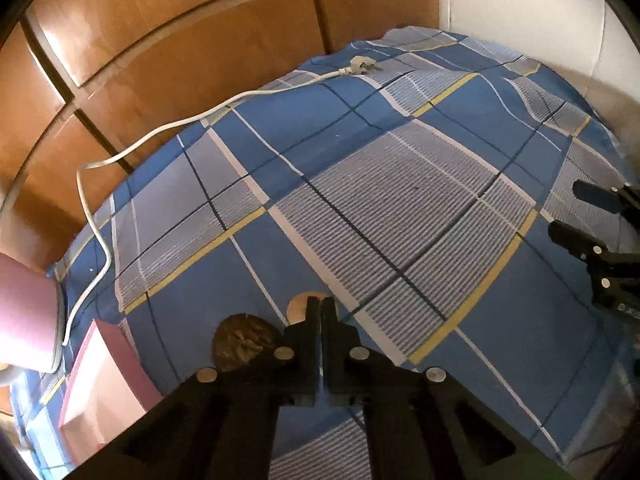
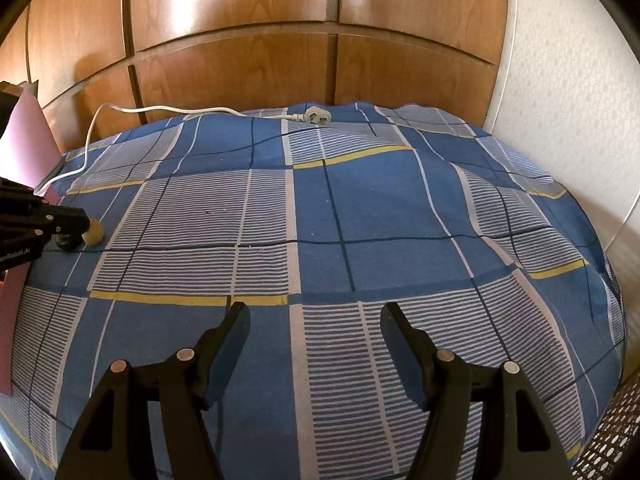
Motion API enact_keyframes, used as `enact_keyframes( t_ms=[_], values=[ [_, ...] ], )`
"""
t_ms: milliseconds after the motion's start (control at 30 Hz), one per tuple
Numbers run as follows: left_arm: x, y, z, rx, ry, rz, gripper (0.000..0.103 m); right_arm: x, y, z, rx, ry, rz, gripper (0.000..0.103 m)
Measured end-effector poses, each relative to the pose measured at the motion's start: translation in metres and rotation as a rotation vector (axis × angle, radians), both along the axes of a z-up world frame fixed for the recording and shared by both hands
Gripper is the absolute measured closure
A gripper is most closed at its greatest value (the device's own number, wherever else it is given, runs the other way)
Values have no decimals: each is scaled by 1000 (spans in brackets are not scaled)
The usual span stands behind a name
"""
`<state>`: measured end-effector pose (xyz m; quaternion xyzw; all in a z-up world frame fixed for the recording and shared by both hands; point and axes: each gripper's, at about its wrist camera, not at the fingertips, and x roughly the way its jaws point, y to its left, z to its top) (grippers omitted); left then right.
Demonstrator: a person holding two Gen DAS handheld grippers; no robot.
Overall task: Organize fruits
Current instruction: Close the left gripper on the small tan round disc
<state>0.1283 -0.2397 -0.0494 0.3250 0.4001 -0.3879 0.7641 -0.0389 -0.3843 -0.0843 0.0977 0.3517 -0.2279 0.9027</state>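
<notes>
The left gripper (image 1: 321, 306) has its fingers (image 1: 311, 320) pressed flat together with nothing visible between them. They point steeply down at the bed (image 1: 400, 208), their tips right over a small pale round fruit (image 1: 298, 307), tan and smooth; whether the tips touch it I cannot tell. Just left of it lies a dark, rough-skinned round fruit (image 1: 242, 344), mottled brown, partly hidden by the gripper's black frame. In the right wrist view the two fruits sit side by side under the left gripper's tips.

The right gripper (image 2: 315, 316) hangs well apart from the fruits, its fingers spread over bare sheet, holding nothing.

The likely trouble, as I judge it: with the left fingers shut and empty, any downward push would nudge the pale fruit, and both being round, they could roll on the soft, rumpled bedding, perhaps towards the pink box (image 1: 104, 376) at the bed's edge. The fingers would need to reopen before any grasp.

The sheet is thin cotton-like cloth, checked in blue, grey stripes and yellow lines, wrinkled in ridges. A white power cable (image 1: 160, 132) with a plug (image 1: 362, 66) trails across the far side, by glossy wooden wardrobe panels (image 1: 180, 40).
</notes>
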Motion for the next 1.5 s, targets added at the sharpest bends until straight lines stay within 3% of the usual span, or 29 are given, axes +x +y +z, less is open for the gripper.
enact_keyframes(
  t_ms=[200,533,800,933,1000,1067,1133,1233,1367,1433,1500],
  values=[
    [-9,1,-1,-14,36,-21,103,1,0,0,3,0,0,34],
    [0,22,15,-118,177,-5,103,0,1,-1,11,-3,4,34],
    [4,27,14,-85,178,-25,101,0,1,-1,17,-5,6,34],
    [6,16,13,-47,135,-56,90,0,1,-3,23,-1,6,34],
    [2,6,12,-10,127,-122,88,1,1,-3,25,3,4,34],
    [-1,-3,10,47,86,-173,79,0,0,-3,28,4,4,34],
    [1,-9,6,104,50,-205,59,0,0,-4,28,7,2,34],
    [6,-12,4,145,14,-232,43,-1,-1,-3,28,6,0,34],
    [15,-15,-6,206,32,-252,47,-2,-4,-5,30,11,-7,34],
    [16,-18,-17,247,43,-271,72,-2,-5,-6,38,15,-11,34],
    [14,-18,-21,248,21,-280,73,-2,-4,-6,38,16,-10,34]
  ],
)
